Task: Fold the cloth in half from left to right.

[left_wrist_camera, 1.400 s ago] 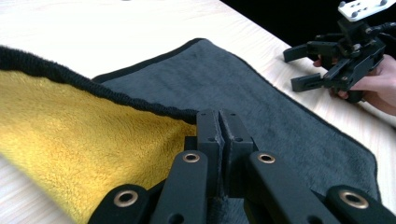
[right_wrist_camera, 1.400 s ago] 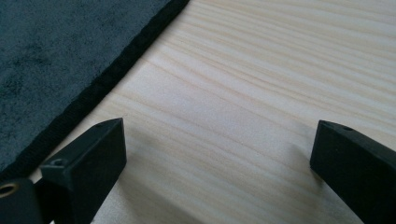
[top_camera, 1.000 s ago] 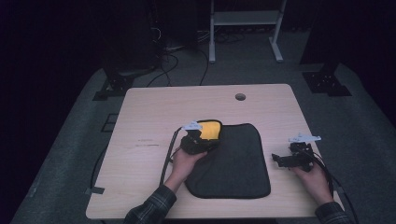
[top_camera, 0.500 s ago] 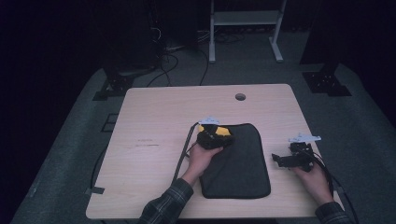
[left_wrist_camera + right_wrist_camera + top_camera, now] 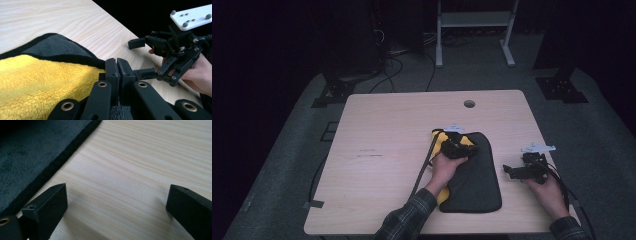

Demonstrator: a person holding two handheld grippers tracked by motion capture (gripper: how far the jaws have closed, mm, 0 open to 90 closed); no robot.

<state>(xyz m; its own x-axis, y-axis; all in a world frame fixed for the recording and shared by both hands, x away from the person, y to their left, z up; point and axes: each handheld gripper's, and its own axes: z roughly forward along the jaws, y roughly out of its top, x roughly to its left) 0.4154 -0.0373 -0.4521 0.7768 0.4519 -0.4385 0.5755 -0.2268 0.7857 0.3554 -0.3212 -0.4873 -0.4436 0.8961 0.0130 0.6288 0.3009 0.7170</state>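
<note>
high view / table: light wood tabletop, rectangular with rounded corners, round grommet hole near the far edge, right of centre.
high view / cloth: fleecy cloth, dark grey-black on one side, yellow on the other, lies on the right half of the tabletop, running from mid-table toward the near edge; yellow shows at its far end and along its left side.
high view / left gripper: left gripper sits on the cloth's far end, held by left hand in a plaid sleeve; black cable trails back over the tabletop.
high view / right gripper: right gripper just right of the cloth, near the right edge, held by right hand, grey plate on top.
left gripper view / left gripper: left gripper jaws pressed together, pinching a folded edge of the cloth.
left gripper view / cloth: cloth, fuzzy yellow pile face up, dark plush layer with black bound hem behind it.
left gripper view / right gripper: right gripper beyond, jaws spread, over bare wood.
right gripper view / right gripper: right gripper black blocky jaws spread wide, nothing between, over grained wood.
right gripper view / cloth: cloth, dark plush with flat black hem, upper left, apart from the jaws.
</note>
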